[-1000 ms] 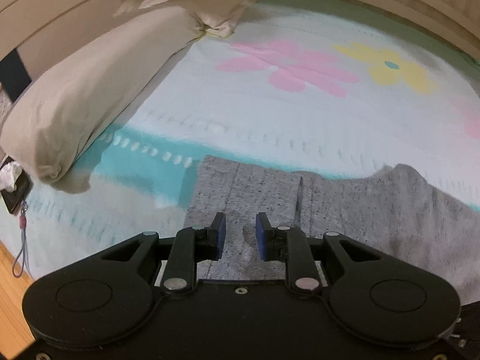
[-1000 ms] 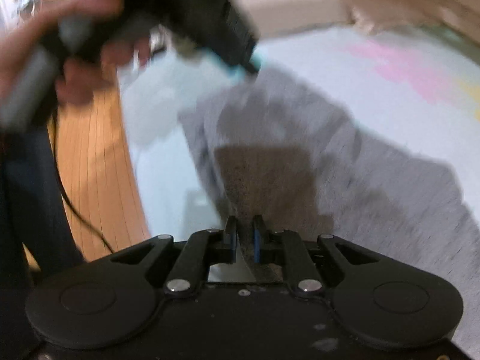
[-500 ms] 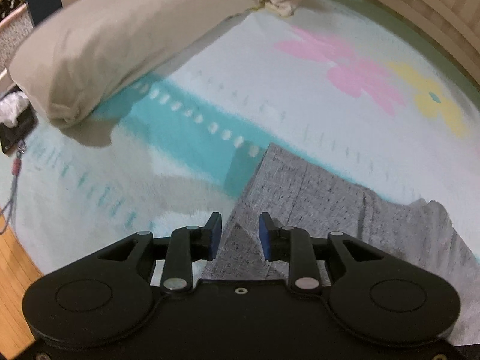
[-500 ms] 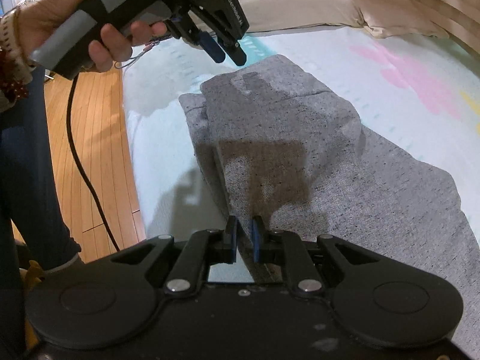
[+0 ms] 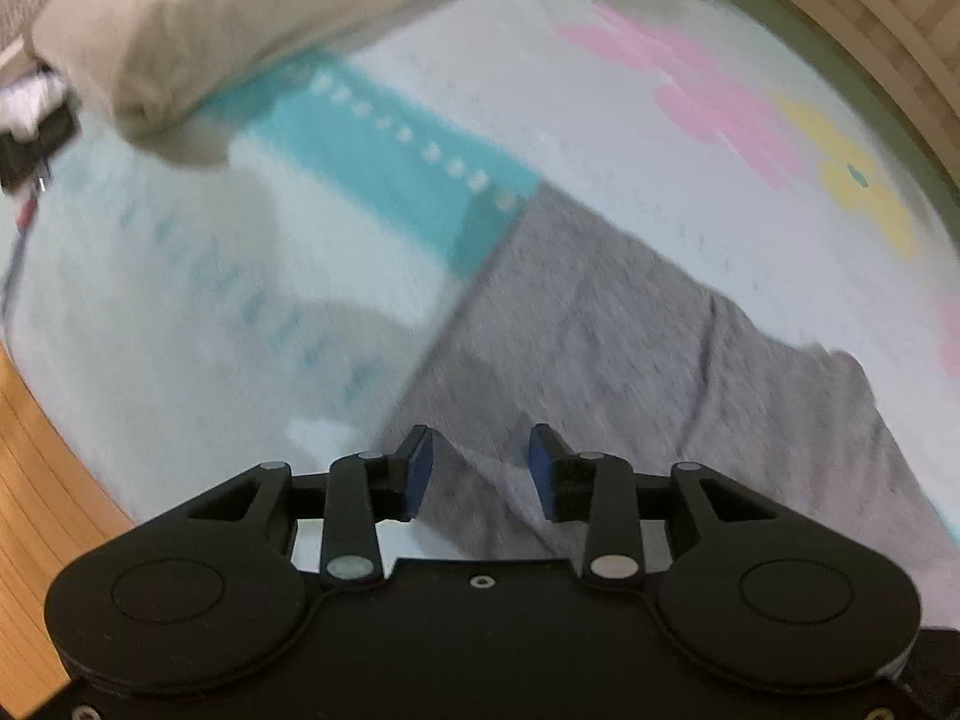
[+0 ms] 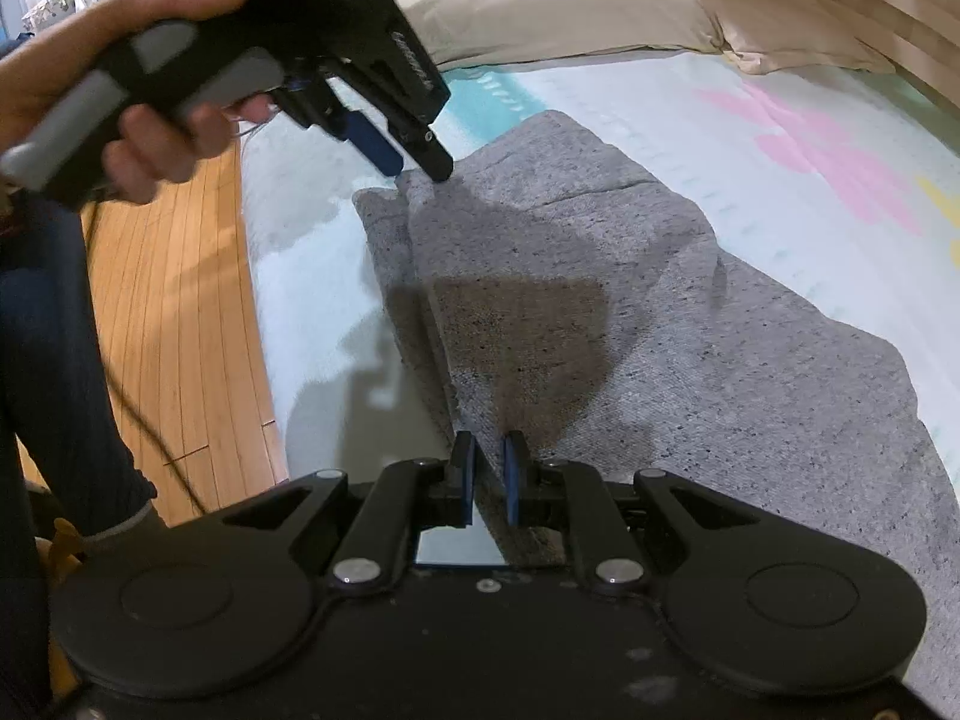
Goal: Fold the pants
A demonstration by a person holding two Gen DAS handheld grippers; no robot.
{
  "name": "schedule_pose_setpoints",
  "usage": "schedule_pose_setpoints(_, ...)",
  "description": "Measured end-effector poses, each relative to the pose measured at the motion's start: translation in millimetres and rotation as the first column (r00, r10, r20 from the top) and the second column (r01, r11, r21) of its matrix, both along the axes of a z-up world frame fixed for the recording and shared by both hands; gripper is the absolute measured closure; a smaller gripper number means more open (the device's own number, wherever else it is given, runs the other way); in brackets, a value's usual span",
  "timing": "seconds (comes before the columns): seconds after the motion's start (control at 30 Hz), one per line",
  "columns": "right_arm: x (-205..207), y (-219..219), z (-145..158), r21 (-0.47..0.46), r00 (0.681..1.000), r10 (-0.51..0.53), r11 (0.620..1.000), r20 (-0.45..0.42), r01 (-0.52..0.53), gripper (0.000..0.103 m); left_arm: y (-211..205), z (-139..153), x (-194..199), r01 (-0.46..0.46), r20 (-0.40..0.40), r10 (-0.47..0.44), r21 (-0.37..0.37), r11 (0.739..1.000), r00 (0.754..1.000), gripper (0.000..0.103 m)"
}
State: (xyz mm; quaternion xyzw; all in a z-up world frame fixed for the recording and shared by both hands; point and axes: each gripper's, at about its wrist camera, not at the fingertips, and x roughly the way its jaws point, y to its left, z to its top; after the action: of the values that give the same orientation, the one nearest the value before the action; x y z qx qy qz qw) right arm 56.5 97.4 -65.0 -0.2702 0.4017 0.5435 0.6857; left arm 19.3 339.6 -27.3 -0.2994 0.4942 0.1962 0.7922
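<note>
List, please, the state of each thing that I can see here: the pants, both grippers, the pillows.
Pants: folded over once, flat on the bed.
Left gripper: jaws opening, above the pants' corner, pressing nothing.
Right gripper: shut on the pants' near edge.
Pillows: lying at the head of the bed.

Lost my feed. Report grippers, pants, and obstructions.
Left gripper opening, poised over pants' far corner, gripping nothing. Right gripper clamped on near edge of grey pants, partly folded on bed. Pillow clear of the work.
</note>
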Motion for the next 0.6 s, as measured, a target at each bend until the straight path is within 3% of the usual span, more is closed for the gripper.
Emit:
schedule_pose_setpoints(0.13, 1, 2, 0, -0.003, 1.0, -0.003, 1.0, 0.007, 0.003, 0.091, 1, -11, 4, -0.033, 0.014, 0.035, -0.089, 0.995, 0.999, 0.052)
schedule_pose_setpoints(0.27, 3, 3, -1, 0.001, 1.0, -0.014, 1.0, 0.015, 0.014, 0.091, 7, -19, 18, -0.108, 0.023, 0.112, -0.129, 0.986, 0.993, 0.043)
schedule_pose_setpoints(0.37, 2, 2, 0, 0.004, 1.0, -0.015, 1.0, 0.021, 0.015, 0.091, 9, -21, 25, -0.147, 0.035, 0.153, -0.128, 0.981, 0.988, 0.043)
schedule_pose_setpoints(0.4, 2, 2, 0, 0.005, 1.0, -0.017, 1.0, 0.022, 0.017, 0.091, 9, -21, 23, -0.163, 0.056, 0.172, -0.135, 0.977, 0.984, 0.046)
schedule_pose_setpoints(0.43, 2, 1, 0, 0.006, 1.0, -0.018, 1.0, 0.024, 0.018, 0.091, 10, -20, 18, -0.185, 0.087, 0.198, -0.139, 0.973, 0.976, 0.061)
schedule_pose_setpoints(0.47, 1, 1, 0, 0.006, 0.999, -0.019, 1.0, 0.026, 0.019, 0.091, 10, -18, 13, -0.214, 0.099, 0.227, -0.124, 0.969, 0.969, 0.083)
schedule_pose_setpoints(0.6, 2, 0, 5, 0.023, 0.997, -0.045, 0.999, 0.058, 0.043, 0.091, 11, 1, -11, -0.256, 0.174, 0.282, -0.157, 0.954, 0.944, 0.086)
